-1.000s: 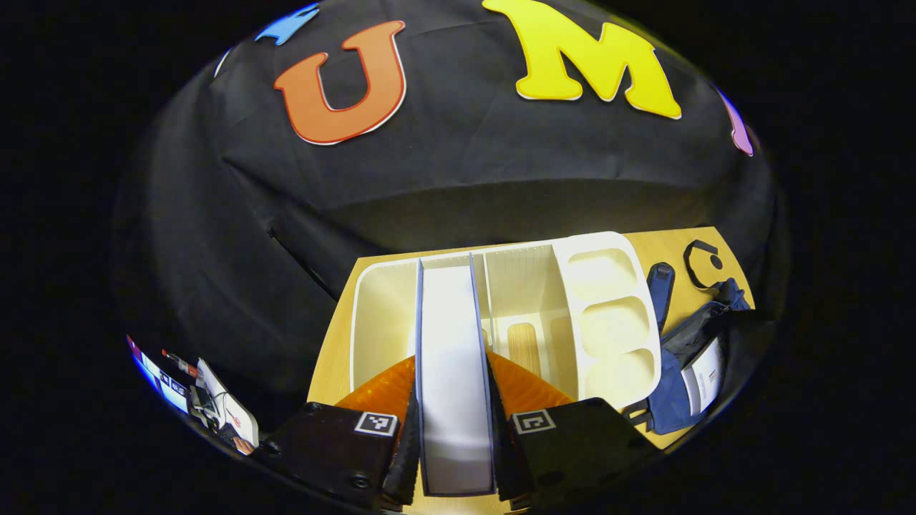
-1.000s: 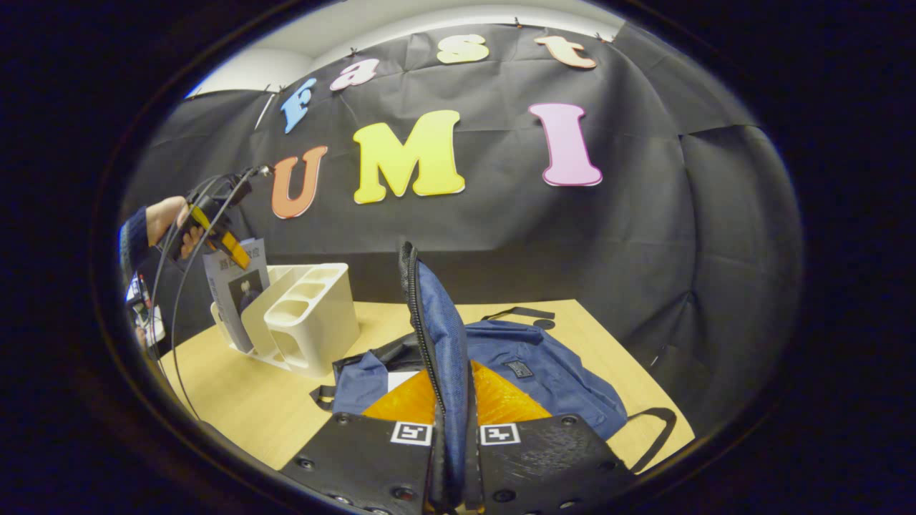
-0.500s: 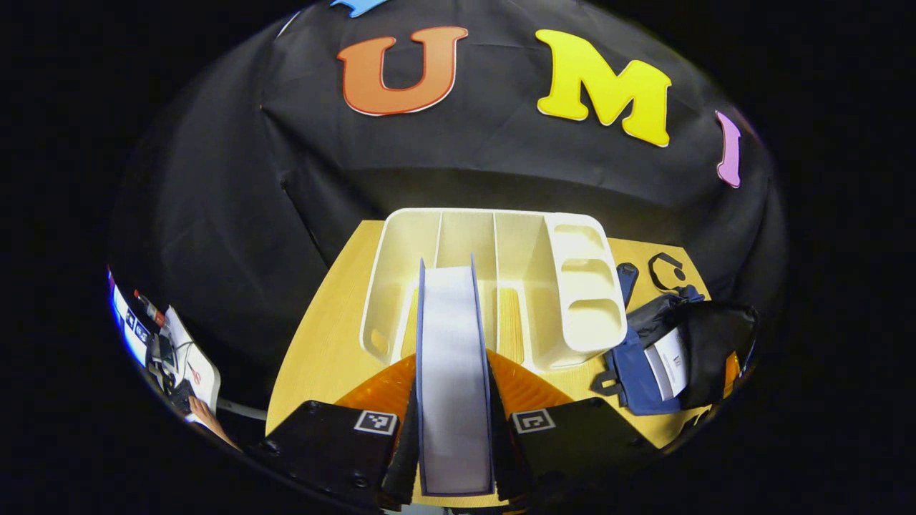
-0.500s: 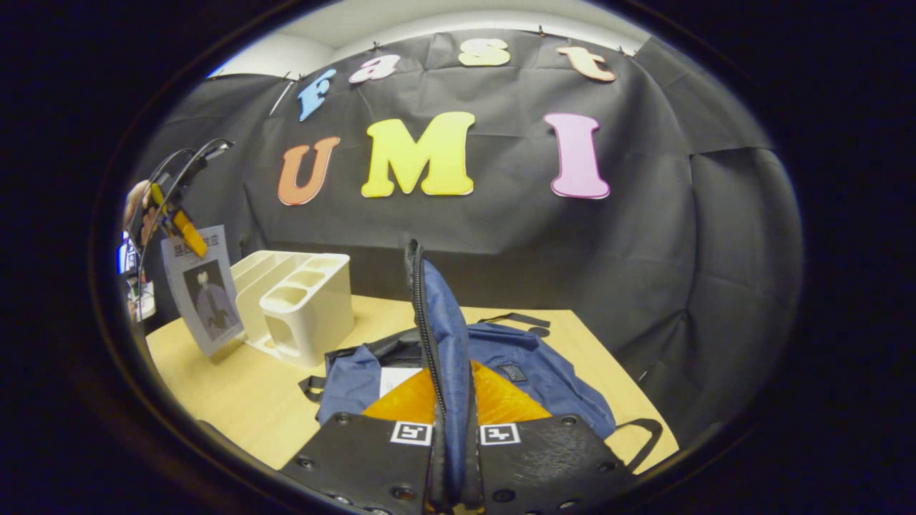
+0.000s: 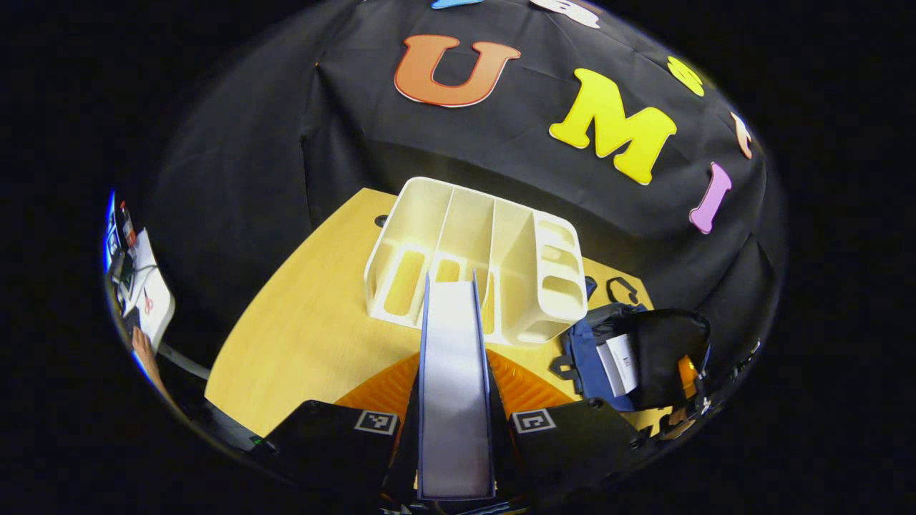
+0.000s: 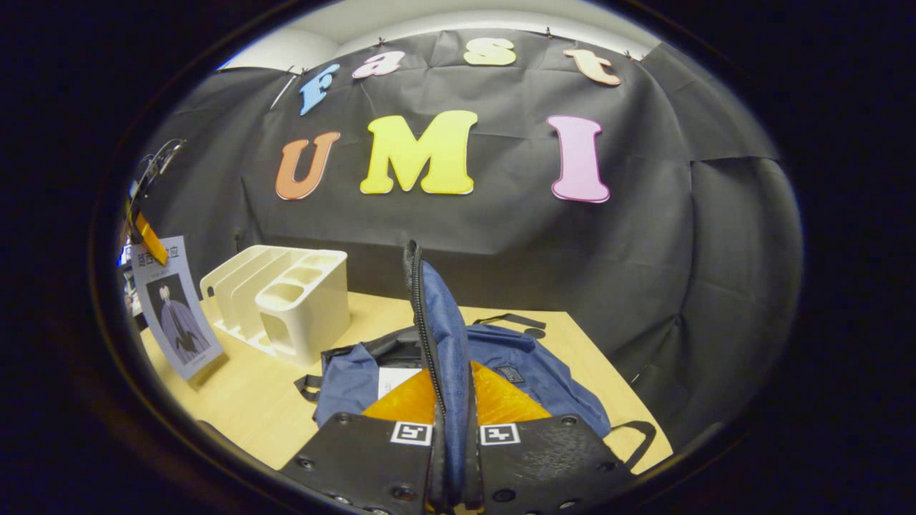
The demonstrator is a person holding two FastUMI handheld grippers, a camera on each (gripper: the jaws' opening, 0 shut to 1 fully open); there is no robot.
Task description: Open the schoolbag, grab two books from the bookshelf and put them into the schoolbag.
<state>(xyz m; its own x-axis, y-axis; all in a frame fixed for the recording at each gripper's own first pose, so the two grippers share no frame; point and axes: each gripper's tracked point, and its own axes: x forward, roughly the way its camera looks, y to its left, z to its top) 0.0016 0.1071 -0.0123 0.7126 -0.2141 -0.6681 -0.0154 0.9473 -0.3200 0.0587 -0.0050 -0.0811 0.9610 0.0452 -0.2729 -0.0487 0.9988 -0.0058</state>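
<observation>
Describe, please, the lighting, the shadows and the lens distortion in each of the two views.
Left gripper view: fisheye bends the light wooden table; the white plastic bookshelf is brightly lit.
Right gripper view: sharp; the grey-covered book casts a soft shadow on the table.

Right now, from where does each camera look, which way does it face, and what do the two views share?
Left gripper view: rides the left gripper, high, looking down past its held book at the bookshelf and table.
Right gripper view: rides the right gripper, low, facing the wall, clamping the schoolbag flap.
Shared: bookshelf, book, schoolbag, table.
</observation>
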